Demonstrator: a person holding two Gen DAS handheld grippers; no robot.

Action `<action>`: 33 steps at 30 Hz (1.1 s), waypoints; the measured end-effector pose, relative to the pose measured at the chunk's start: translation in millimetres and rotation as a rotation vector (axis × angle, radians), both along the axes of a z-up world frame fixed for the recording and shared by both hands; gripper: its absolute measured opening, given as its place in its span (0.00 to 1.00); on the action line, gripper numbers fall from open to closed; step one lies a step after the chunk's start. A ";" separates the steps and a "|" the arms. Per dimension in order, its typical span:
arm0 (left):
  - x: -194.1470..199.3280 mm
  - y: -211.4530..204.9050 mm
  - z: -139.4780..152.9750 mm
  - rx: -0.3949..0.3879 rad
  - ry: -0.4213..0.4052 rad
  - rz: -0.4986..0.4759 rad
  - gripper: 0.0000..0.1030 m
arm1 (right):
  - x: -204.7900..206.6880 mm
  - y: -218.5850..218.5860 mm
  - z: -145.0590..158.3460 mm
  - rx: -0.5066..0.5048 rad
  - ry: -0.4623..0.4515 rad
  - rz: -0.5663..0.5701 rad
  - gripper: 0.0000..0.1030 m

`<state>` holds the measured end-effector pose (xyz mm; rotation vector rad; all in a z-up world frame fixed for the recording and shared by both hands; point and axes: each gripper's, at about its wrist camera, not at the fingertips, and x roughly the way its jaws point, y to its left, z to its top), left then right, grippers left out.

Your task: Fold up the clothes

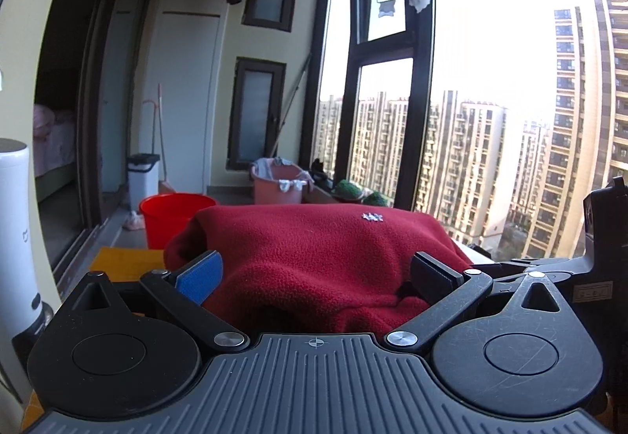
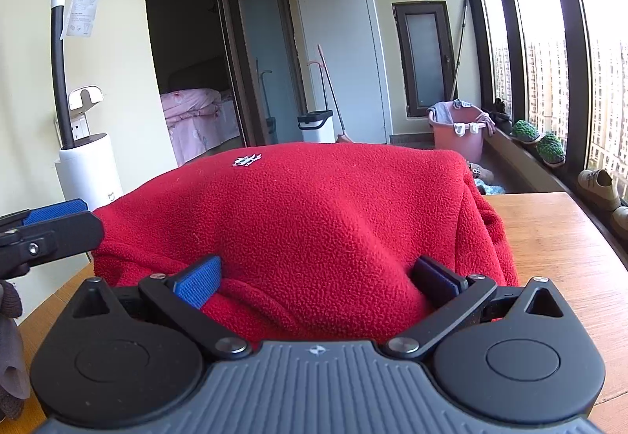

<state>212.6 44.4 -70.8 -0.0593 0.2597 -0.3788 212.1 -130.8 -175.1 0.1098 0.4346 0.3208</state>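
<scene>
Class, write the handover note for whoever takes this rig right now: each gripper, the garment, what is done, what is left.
Left gripper: open, fleece between its fingers.
Right gripper: open, fleece bulging between its fingers.
Red fleece garment: bunched in a mound on the wooden table, small white logo on top.
Done: nothing visibly folded flat.
Left: close on an edge, spread it, fold.

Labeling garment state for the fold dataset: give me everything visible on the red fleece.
The red fleece garment is pilled, fuzzy knit with a small white embroidered logo on top. It sits bunched in a thick mound on the wooden table, edges drooping at the right. Both tongs, left and right, stand open with fabric bulging between their fingers.
</scene>
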 end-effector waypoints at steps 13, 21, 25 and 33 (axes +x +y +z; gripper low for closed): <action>29.5 -11.8 -28.0 0.082 0.111 0.057 1.00 | -10.9 -29.5 12.0 0.057 -0.003 -0.022 1.00; 38.2 -9.6 -28.8 0.082 0.149 0.069 1.00 | 10.3 -19.0 -1.2 -0.004 0.054 -0.047 1.00; 35.9 -9.8 -29.2 0.087 0.151 0.071 1.00 | 11.6 -19.5 -2.1 0.000 0.076 -0.043 1.00; 14.4 5.6 -16.6 0.007 0.127 0.039 1.00 | -15.1 -22.4 1.9 -0.033 0.022 -0.049 1.00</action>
